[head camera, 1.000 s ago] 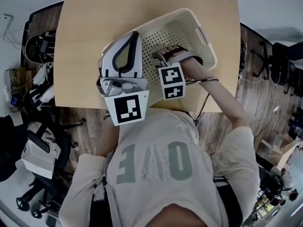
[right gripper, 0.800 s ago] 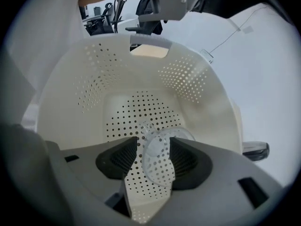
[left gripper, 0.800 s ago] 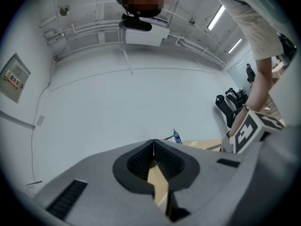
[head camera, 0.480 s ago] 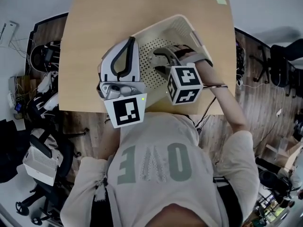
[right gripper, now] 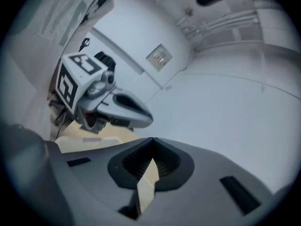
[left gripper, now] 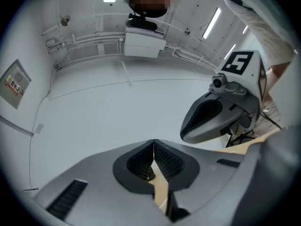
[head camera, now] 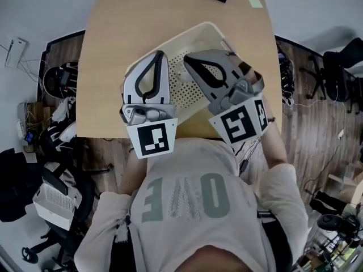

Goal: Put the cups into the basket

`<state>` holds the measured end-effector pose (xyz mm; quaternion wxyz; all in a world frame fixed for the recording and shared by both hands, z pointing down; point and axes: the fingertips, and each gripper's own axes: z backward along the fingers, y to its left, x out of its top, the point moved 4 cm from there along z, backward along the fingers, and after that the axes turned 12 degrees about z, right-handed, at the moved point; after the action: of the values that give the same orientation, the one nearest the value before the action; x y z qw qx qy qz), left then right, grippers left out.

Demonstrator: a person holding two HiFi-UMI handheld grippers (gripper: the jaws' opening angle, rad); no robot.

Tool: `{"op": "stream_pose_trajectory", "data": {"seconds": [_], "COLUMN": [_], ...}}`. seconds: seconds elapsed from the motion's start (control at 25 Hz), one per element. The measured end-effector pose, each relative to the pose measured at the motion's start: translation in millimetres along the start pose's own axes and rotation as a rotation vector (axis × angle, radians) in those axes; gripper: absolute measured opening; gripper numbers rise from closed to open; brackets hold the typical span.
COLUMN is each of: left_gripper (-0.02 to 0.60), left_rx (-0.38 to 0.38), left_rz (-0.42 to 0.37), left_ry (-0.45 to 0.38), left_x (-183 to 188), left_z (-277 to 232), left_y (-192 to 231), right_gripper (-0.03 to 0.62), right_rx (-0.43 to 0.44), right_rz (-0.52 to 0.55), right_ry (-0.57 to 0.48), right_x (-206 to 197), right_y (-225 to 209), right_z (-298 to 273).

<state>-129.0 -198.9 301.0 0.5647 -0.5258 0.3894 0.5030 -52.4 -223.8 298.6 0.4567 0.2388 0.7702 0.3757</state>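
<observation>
My left tongs are shut on nothing, raised over the left side of the basket on the table. My right tongs are shut and empty above its right side. The cups are hidden beneath.

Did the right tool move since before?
Yes. The right tool has come up out of the basket and back toward its near rim, jaws shut and empty.
</observation>
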Motion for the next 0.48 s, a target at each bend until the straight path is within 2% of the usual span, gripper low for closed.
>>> {"op": "stream_pose_trajectory", "data": {"seconds": [0.08, 0.16, 0.28, 0.36, 0.4, 0.48], "left_gripper": [0.011, 0.011, 0.011, 0.011, 0.011, 0.011], "left_rx": [-0.004, -0.007, -0.014, -0.022, -0.028, -0.041], "left_rz": [0.018, 0.035, 0.074, 0.091, 0.094, 0.097], "left_ry": [-0.010, -0.020, -0.029, -0.037, -0.043, -0.056], "left_x": [5.5, 10.8, 17.9, 22.5, 24.9, 29.2], "left_z": [3.4, 6.5, 12.5, 17.0, 19.2, 24.3], "left_y": [-1.5, -3.5, -8.1, -12.5, -15.5, -22.2], "right_gripper": [-0.002, -0.002, -0.002, -0.002, -0.002, -0.002], "right_rx": [-0.132, -0.278, -0.551, -0.717, -0.769, -0.809], "right_rz": [-0.101, -0.252, -0.452, -0.484, -0.488, -0.511], "right_ry": [-0.071, -0.119, -0.182, -0.162, -0.139, -0.108], "right_x": [8.8, 9.6, 7.3, 2.9, 0.3, -3.1], "right_y": [-9.2, -18.1, -32.5, -33.0, -29.6, -19.6], "right_z": [20.9, 41.0, 73.9, 93.5, 100.8, 110.8]}}
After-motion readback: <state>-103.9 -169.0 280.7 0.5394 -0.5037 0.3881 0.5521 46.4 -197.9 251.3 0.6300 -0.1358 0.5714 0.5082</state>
